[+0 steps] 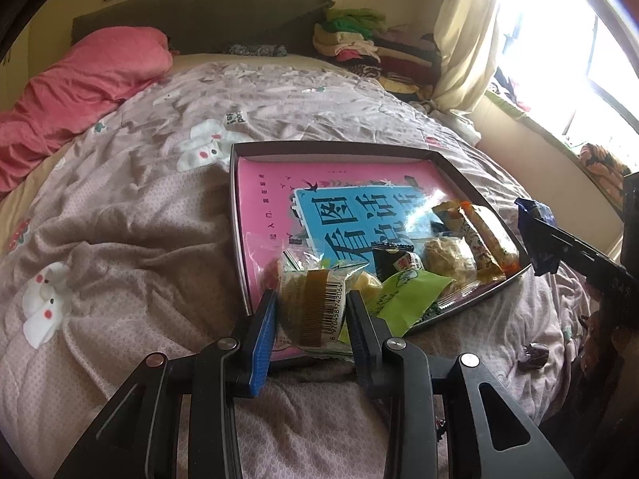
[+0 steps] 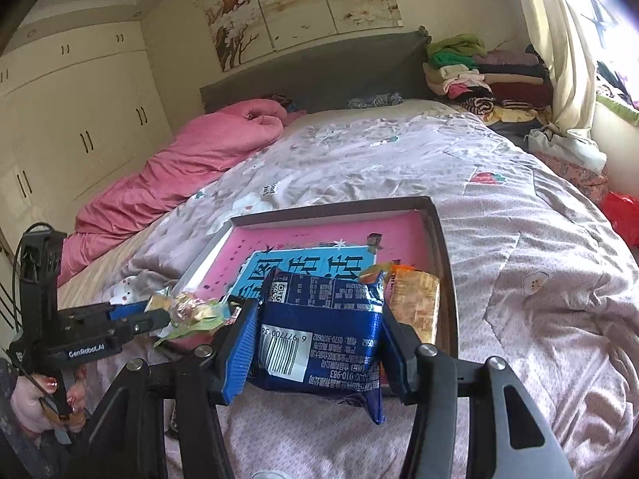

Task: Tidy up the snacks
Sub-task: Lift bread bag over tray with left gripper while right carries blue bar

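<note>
A shallow box [image 1: 235, 183] with a pink and blue printed bottom lies on the bed and also shows in the right wrist view [image 2: 447, 247]. Several wrapped snacks [image 1: 451, 255] lie in its near right corner. My left gripper [image 1: 313, 303] is shut on a clear-wrapped cake with a barcode [image 1: 311, 307], held over the box's near edge. My right gripper [image 2: 315, 315] is shut on a dark blue snack packet [image 2: 319, 339], held above the box's near edge. In the left wrist view, the right gripper [image 1: 559, 243] holds the blue packet [image 1: 535, 235] just right of the box.
The bed has a pinkish-grey printed quilt [image 1: 120, 239] and a rolled pink duvet [image 1: 80, 92] at the far left. Folded clothes [image 1: 359, 44] are stacked by the headboard. One small dark wrapped sweet [image 1: 533, 355] lies on the quilt near the right. A window and curtain [image 1: 467, 32] are at the right.
</note>
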Tool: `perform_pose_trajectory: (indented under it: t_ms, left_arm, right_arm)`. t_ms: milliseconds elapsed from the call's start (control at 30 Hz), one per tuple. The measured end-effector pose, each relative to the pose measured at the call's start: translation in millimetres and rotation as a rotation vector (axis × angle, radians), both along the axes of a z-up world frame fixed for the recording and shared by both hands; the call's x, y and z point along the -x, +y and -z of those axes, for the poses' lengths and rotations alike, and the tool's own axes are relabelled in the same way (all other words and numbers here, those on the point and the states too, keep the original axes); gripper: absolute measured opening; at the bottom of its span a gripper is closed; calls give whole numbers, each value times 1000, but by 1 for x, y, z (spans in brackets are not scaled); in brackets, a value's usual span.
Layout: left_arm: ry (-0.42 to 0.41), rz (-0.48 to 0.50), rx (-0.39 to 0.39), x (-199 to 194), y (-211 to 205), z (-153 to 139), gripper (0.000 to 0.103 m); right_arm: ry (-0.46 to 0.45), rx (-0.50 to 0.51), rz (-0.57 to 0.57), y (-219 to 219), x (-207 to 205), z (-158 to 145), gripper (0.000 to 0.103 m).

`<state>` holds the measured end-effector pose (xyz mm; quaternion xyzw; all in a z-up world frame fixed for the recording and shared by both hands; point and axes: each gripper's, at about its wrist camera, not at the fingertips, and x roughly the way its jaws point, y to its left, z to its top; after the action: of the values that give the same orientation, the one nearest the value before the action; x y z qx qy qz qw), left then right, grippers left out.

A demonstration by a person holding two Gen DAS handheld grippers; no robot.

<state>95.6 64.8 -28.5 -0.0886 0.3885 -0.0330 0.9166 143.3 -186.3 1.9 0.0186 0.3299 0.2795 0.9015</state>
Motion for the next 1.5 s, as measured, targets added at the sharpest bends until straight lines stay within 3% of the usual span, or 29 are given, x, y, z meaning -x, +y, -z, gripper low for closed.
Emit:
perform_pose_trajectory:
  t_ms: [1500]
  left_arm:
    - [12, 17, -35, -23, -5, 10, 35]
  right_arm:
    - [-17, 22, 50, 8, -40, 9, 55]
